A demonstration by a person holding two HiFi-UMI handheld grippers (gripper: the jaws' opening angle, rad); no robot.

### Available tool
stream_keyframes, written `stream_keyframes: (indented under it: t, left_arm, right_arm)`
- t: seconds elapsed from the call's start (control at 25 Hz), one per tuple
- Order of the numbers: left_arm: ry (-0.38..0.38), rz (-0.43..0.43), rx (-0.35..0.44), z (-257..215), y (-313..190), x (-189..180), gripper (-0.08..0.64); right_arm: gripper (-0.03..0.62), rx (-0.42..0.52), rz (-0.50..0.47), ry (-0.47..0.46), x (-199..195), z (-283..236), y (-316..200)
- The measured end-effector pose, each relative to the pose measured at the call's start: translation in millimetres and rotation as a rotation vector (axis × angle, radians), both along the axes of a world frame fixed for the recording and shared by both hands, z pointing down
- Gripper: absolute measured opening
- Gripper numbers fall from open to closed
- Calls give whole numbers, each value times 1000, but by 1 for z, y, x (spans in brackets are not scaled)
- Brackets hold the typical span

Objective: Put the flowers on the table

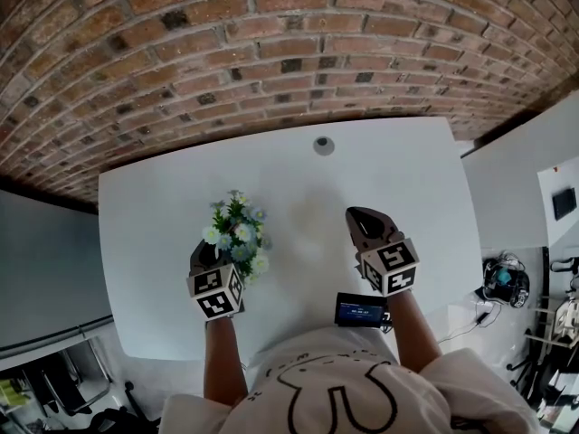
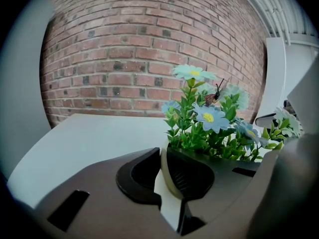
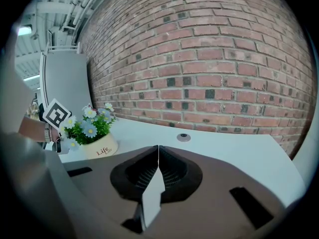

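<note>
Left tongs (image 2: 162, 176) clamped on the cream rim of the flower pot (image 3: 99, 146). The pot sits on the white surface (image 1: 389, 170), near its front left, flowers (image 1: 237, 231) upright. Right tongs (image 3: 158, 158) together, empty, over the surface, well apart from the pot. Brick wall (image 1: 271, 43) behind.
</note>
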State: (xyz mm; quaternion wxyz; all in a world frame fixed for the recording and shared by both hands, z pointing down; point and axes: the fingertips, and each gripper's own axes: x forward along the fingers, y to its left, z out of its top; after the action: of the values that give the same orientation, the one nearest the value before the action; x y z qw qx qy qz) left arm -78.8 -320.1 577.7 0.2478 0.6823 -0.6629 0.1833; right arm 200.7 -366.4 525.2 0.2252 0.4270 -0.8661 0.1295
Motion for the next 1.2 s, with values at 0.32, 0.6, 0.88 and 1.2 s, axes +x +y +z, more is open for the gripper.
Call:
stream_keyframes:
  t: [0.32, 0.6, 0.88, 1.2]
  left_arm:
    - [21, 11, -14, 2, -1, -1, 55]
    - [33, -13, -15, -1, 3, -4, 80]
    - [28, -23, -2, -12, 12, -7, 83]
    - [44, -29, 15, -26, 30, -5, 64]
  right_arm:
    - [17, 4, -5, 12, -1, -1, 4]
    - [17, 12, -8, 6, -5, -7, 8]
    - [17, 37, -19, -6, -9, -18, 15]
    - [17, 63, -19, -17, -7, -35, 32]
